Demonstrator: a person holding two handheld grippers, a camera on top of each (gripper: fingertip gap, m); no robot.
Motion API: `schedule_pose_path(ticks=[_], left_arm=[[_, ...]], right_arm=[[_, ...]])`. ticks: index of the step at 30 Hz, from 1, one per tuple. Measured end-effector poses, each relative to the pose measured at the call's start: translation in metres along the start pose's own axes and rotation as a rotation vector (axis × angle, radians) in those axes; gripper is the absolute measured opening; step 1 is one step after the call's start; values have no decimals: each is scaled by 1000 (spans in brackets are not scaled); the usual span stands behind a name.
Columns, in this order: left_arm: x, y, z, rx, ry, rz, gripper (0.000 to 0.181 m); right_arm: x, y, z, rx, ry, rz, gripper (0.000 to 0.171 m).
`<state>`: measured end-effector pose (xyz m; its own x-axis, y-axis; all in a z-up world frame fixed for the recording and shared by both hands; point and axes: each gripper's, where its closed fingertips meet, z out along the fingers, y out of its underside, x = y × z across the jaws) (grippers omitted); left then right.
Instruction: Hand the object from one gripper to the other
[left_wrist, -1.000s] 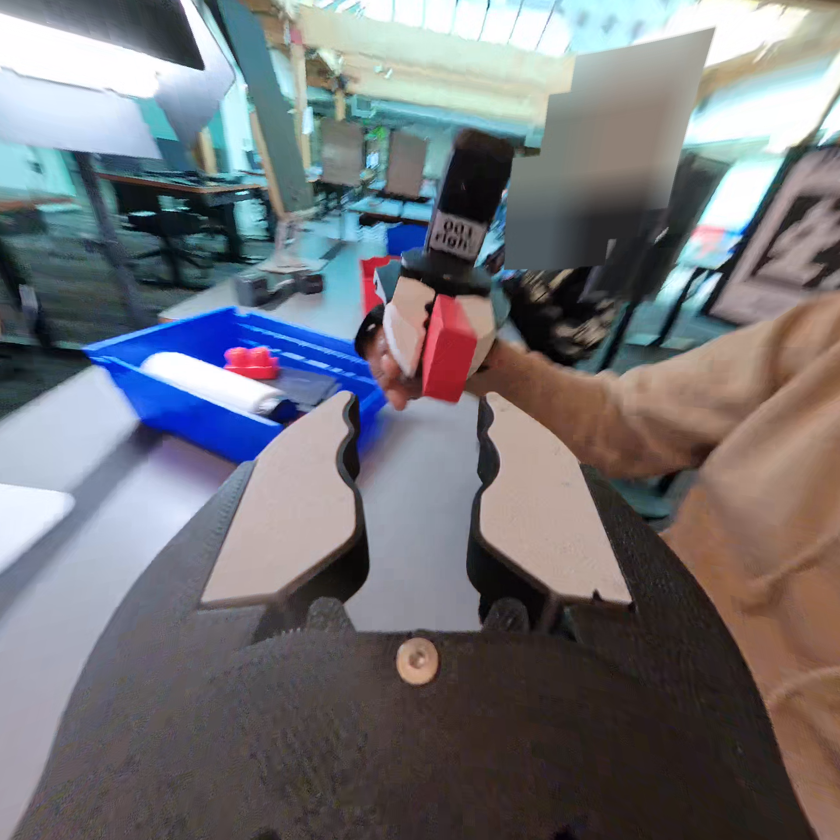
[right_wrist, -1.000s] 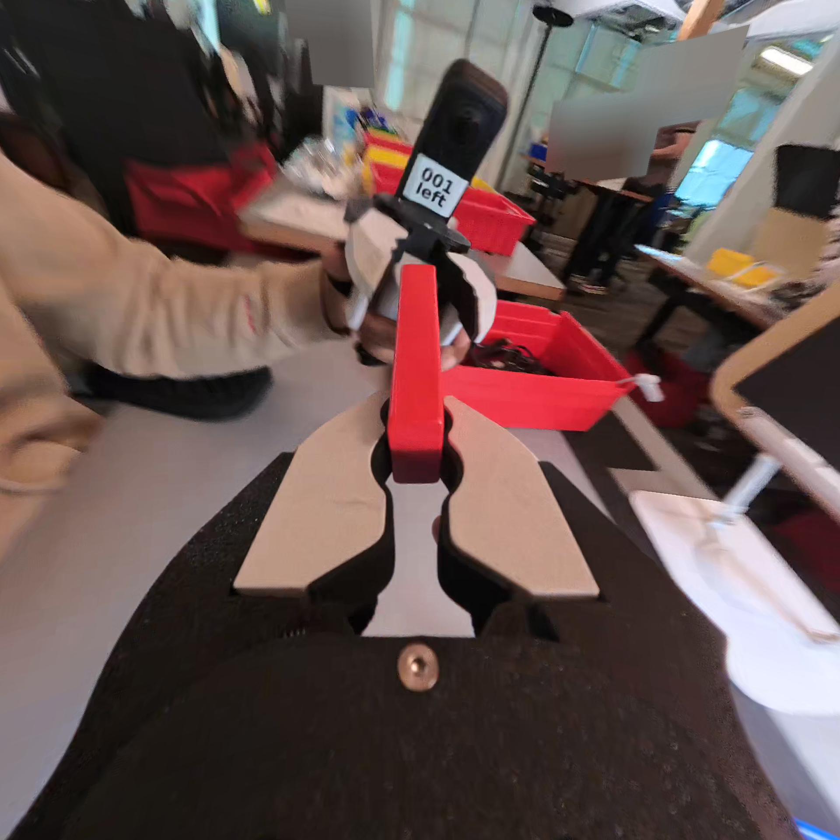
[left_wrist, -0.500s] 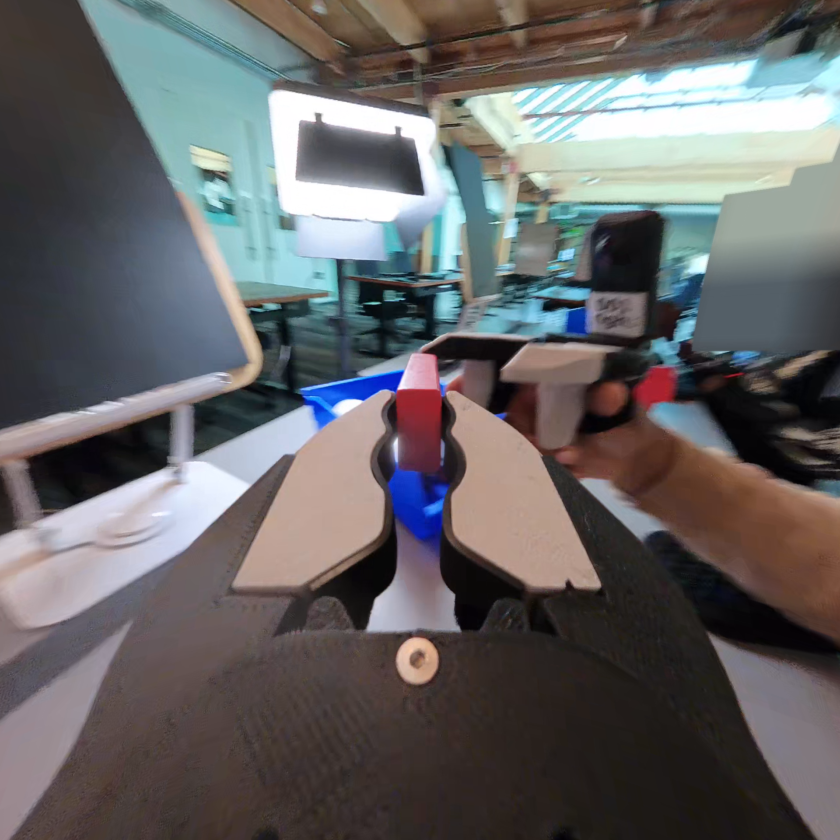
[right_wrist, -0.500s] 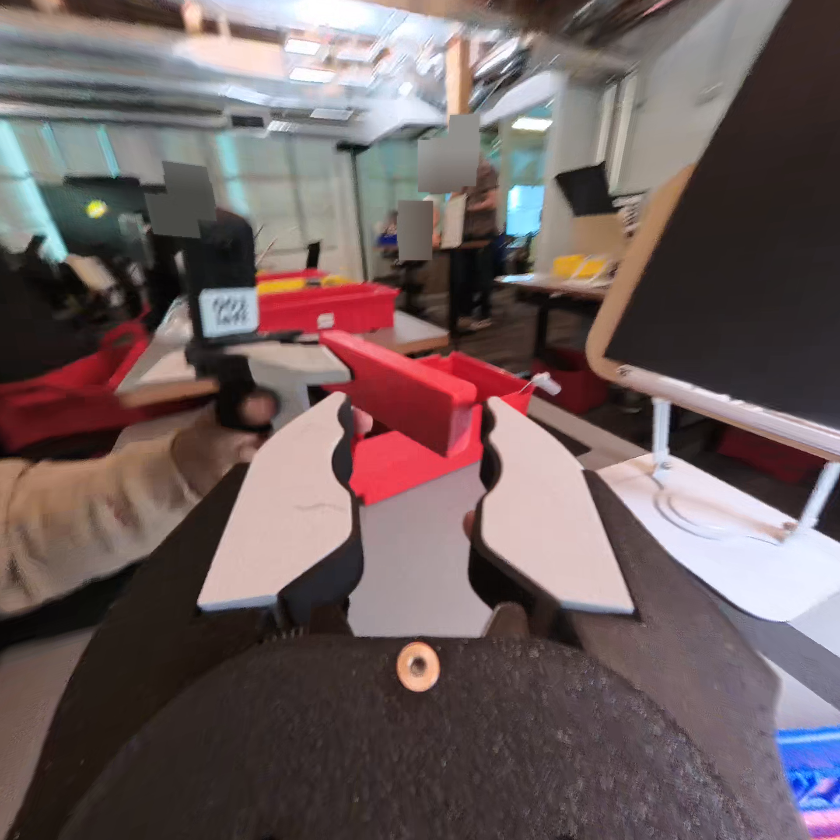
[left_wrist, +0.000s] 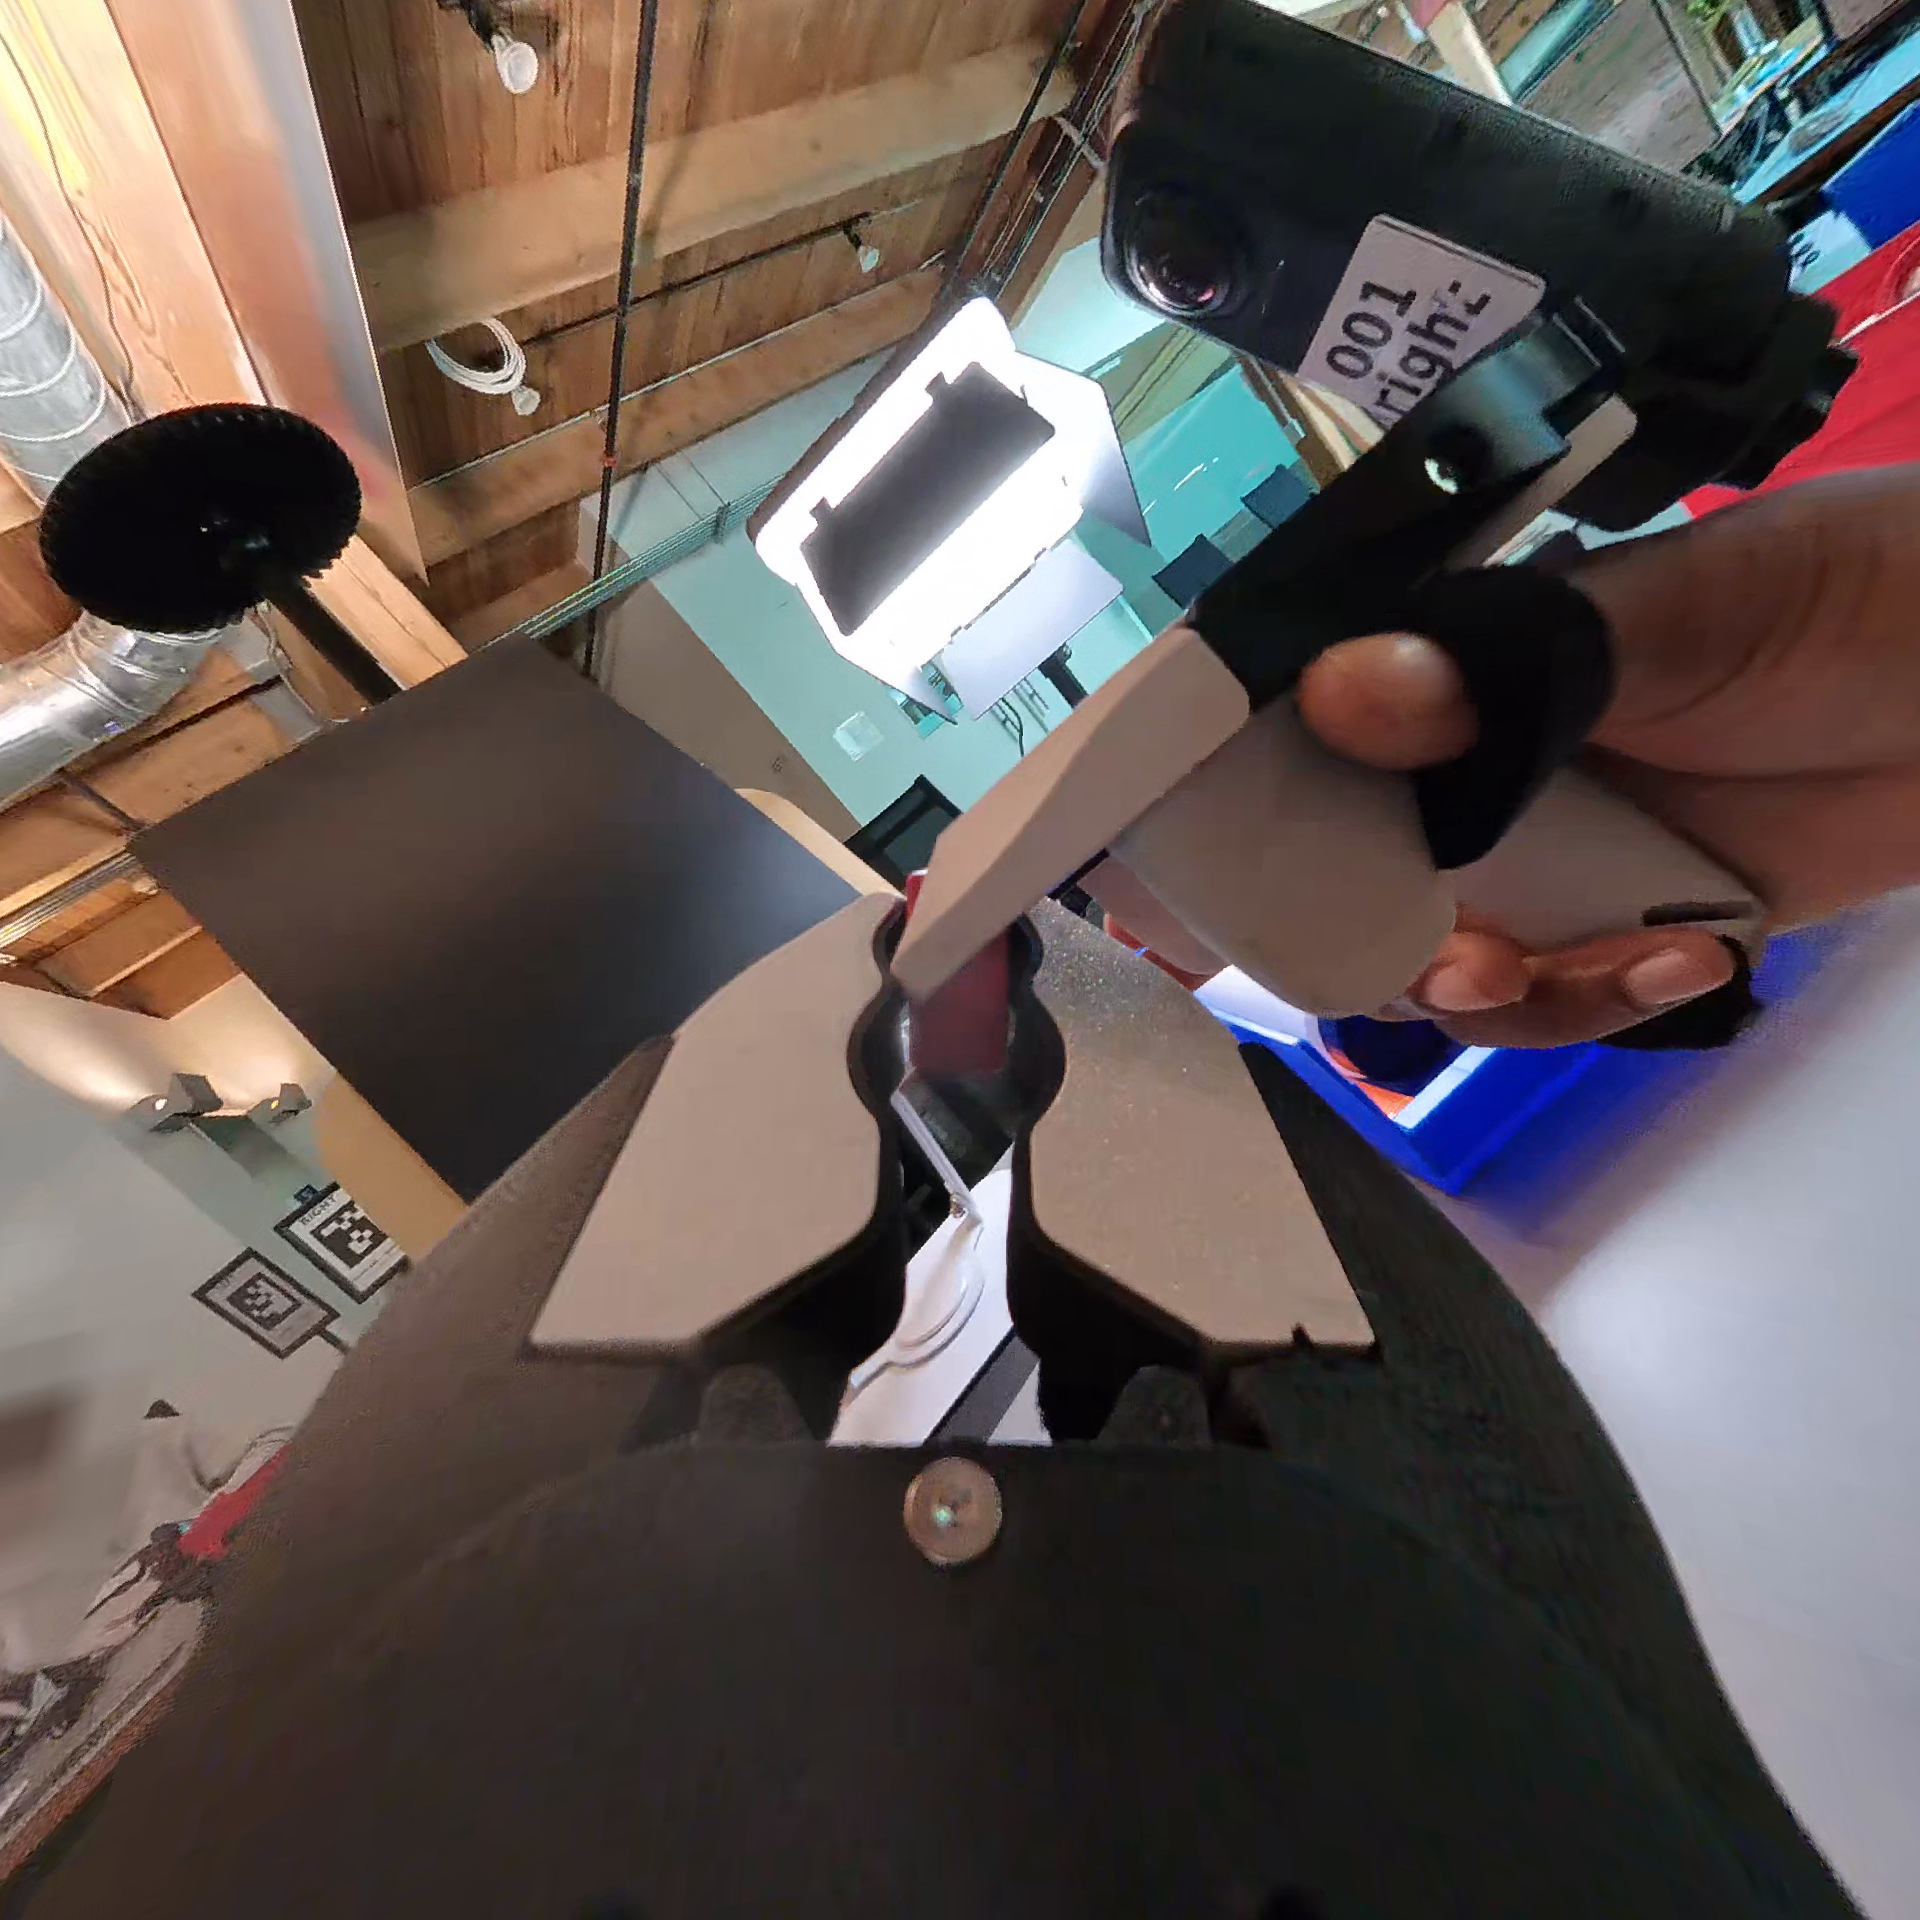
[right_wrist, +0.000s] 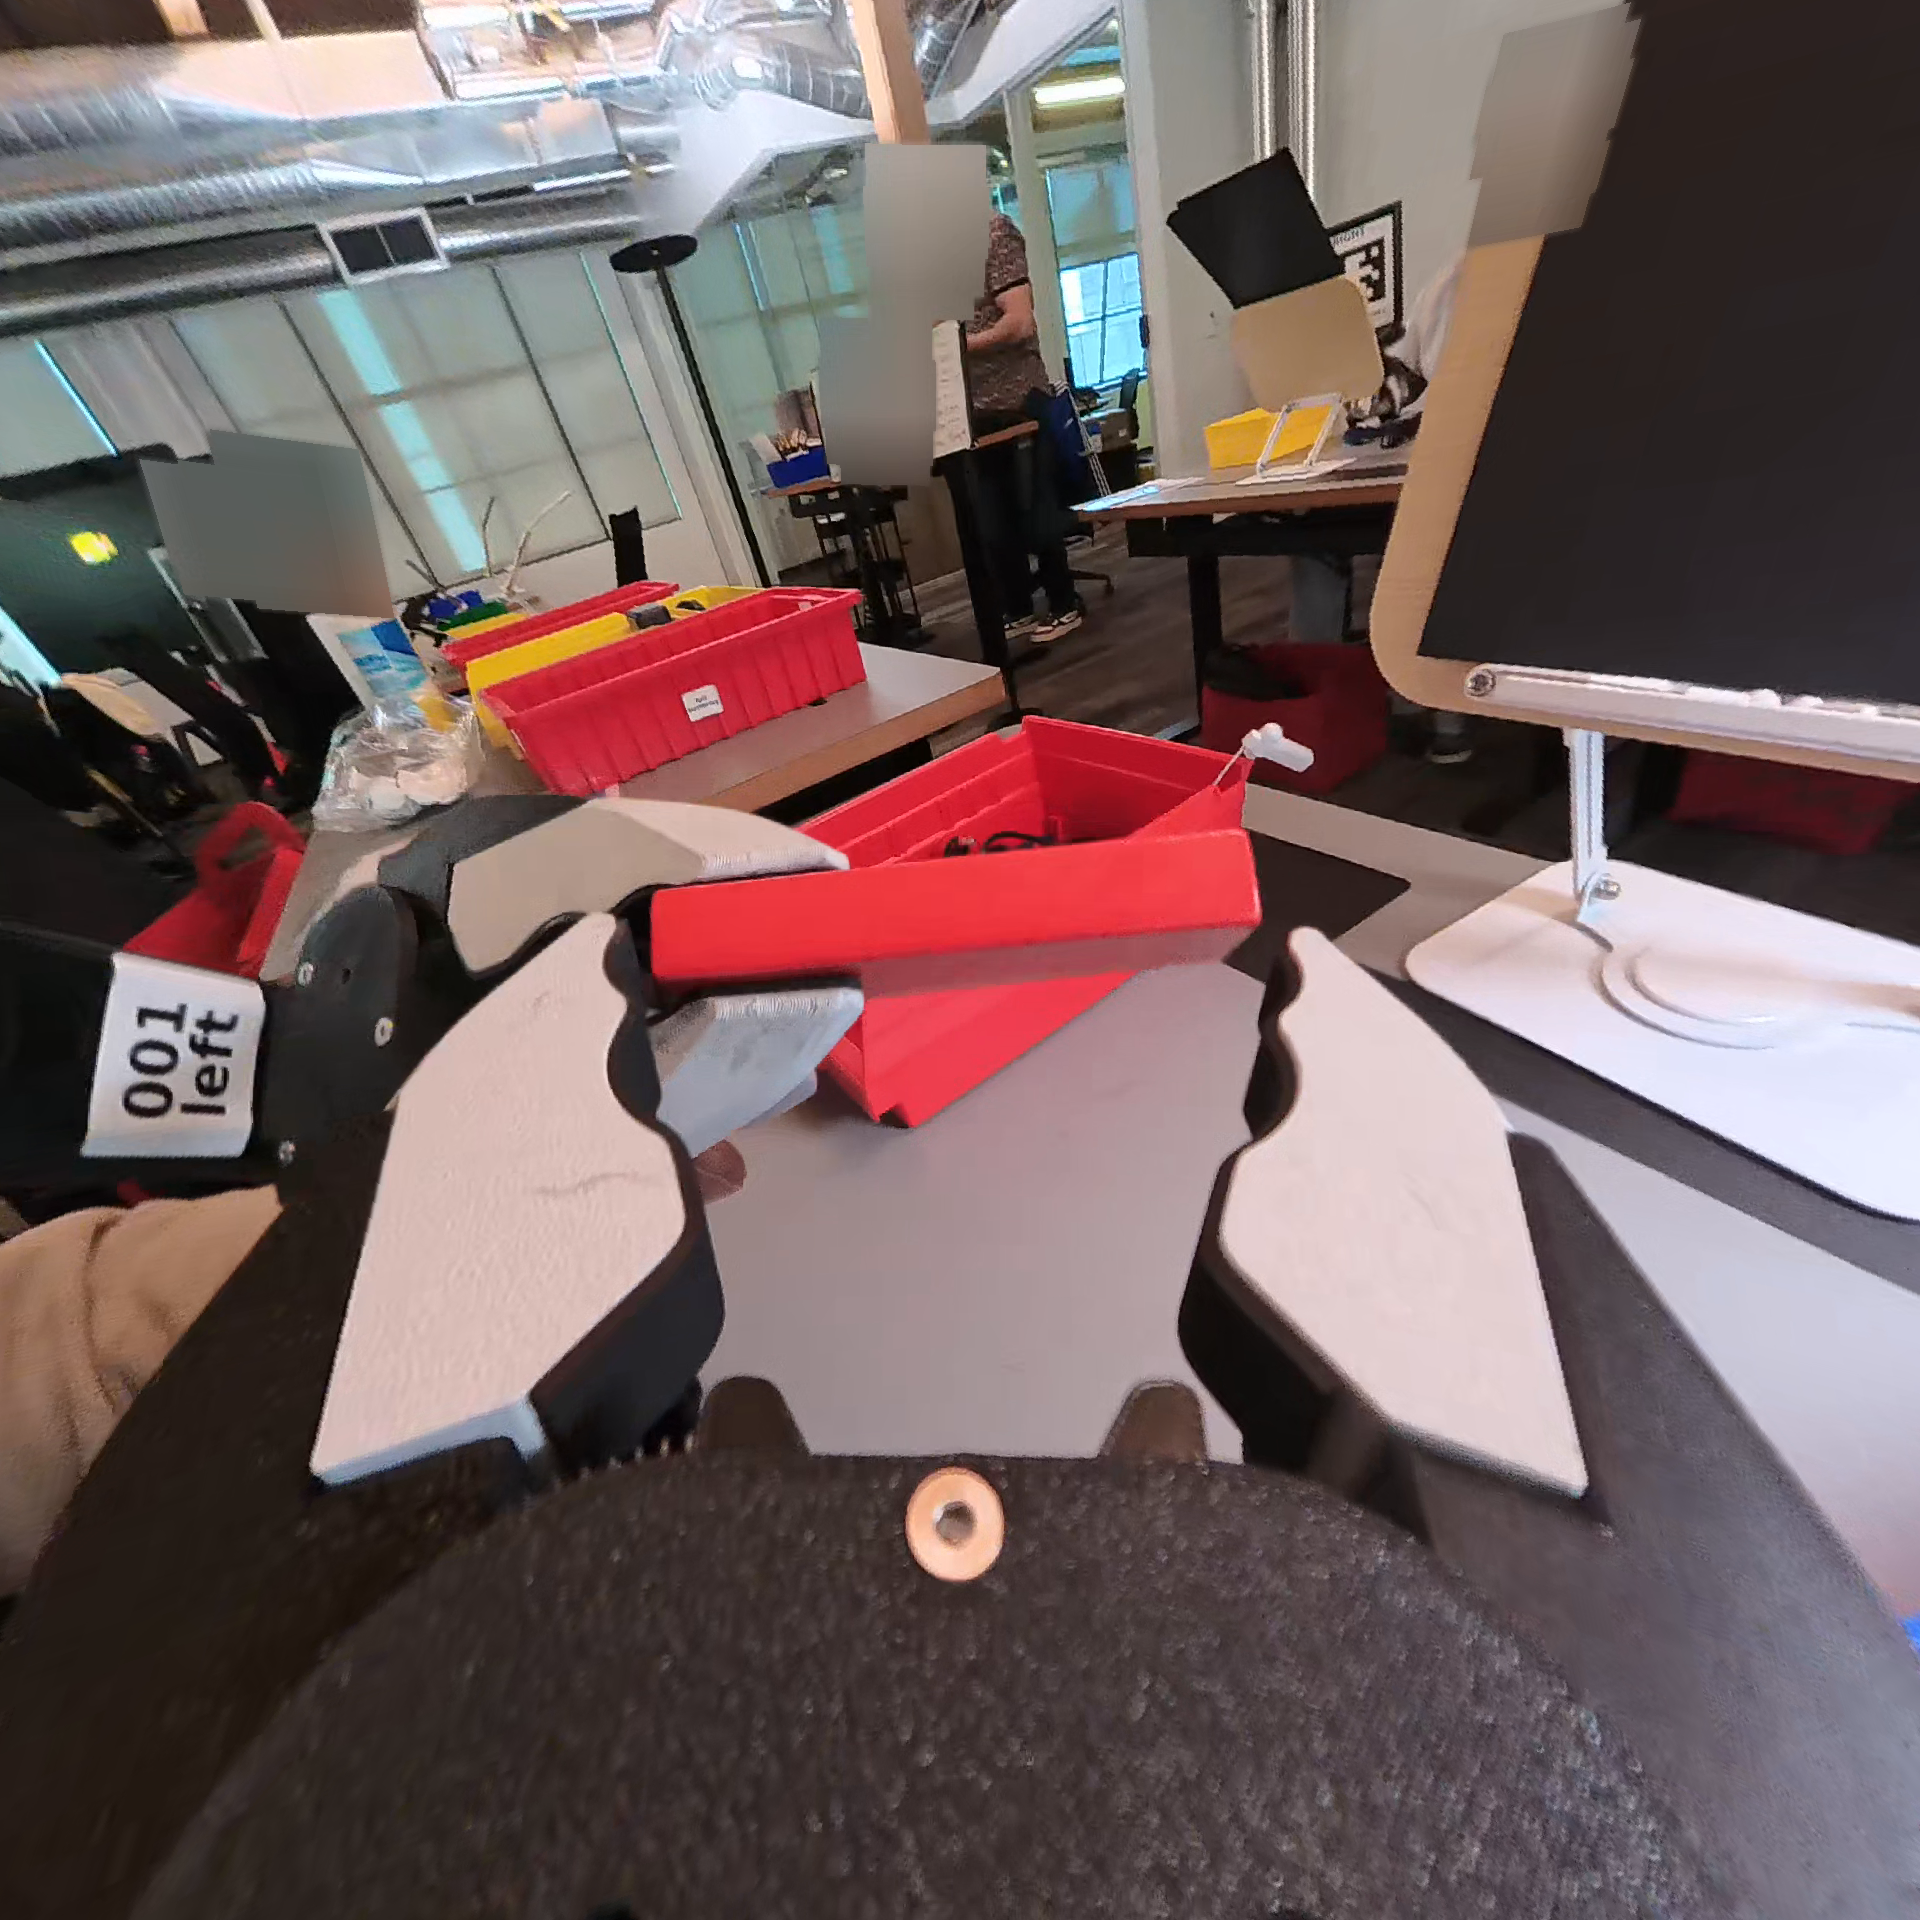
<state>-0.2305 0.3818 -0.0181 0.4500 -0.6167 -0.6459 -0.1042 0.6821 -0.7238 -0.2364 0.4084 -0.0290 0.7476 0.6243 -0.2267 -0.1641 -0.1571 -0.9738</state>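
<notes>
A long red block (right_wrist: 956, 914) is gripped at its left end by my left gripper (right_wrist: 847, 925), which comes in from the left in the right wrist view. The block lies level across the gap of my right gripper (right_wrist: 956, 956), whose fingers stand wide apart and do not touch it. In the left wrist view my left gripper (left_wrist: 956, 935) is shut on the block (left_wrist: 961, 1013), seen end-on. One finger of the right gripper (left_wrist: 1060, 810) crosses just in front of it, with a hand on that gripper's handle.
A red bin (right_wrist: 1039, 790) sits tilted on the grey table behind the block. A dark screen (right_wrist: 1714, 416) on a white stand (right_wrist: 1714, 1018) is at the right. A blue bin (left_wrist: 1455, 1122) lies beyond the left gripper. More red and yellow bins (right_wrist: 675, 696) sit on a farther table. My left and right fingertips are right by each other.
One second ago my right gripper held the block and the left was open. The left gripper has shut on it, and the right has let go and opened wide.
</notes>
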Motion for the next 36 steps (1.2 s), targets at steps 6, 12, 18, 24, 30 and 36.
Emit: schedule_pose_path(ticks=[6, 12, 18, 24, 30, 36], left_arm=[[2, -13, -3, 44, 17, -50, 17], [6, -25, -6, 90, 159, -184, 48], [-34, -24, -16, 102, 211, -411, 54], [-41, -22, -17, 79, 361, -781, 59], [-15, -25, -29, -83, 721, -1160, 58], [5, -17, -37, -232, 861, -1266, 56]], right_arm=[[-10, -10, -5, 61, -30, -116, 107], [-14, -21, -16, 78, -141, -63, 107], [7, -79, -85, 336, -370, 77, 107], [27, -79, -124, 344, -381, -99, 107], [17, -36, -108, 115, -347, -375, 107], [8, -5, -86, -53, -291, -569, 107]])
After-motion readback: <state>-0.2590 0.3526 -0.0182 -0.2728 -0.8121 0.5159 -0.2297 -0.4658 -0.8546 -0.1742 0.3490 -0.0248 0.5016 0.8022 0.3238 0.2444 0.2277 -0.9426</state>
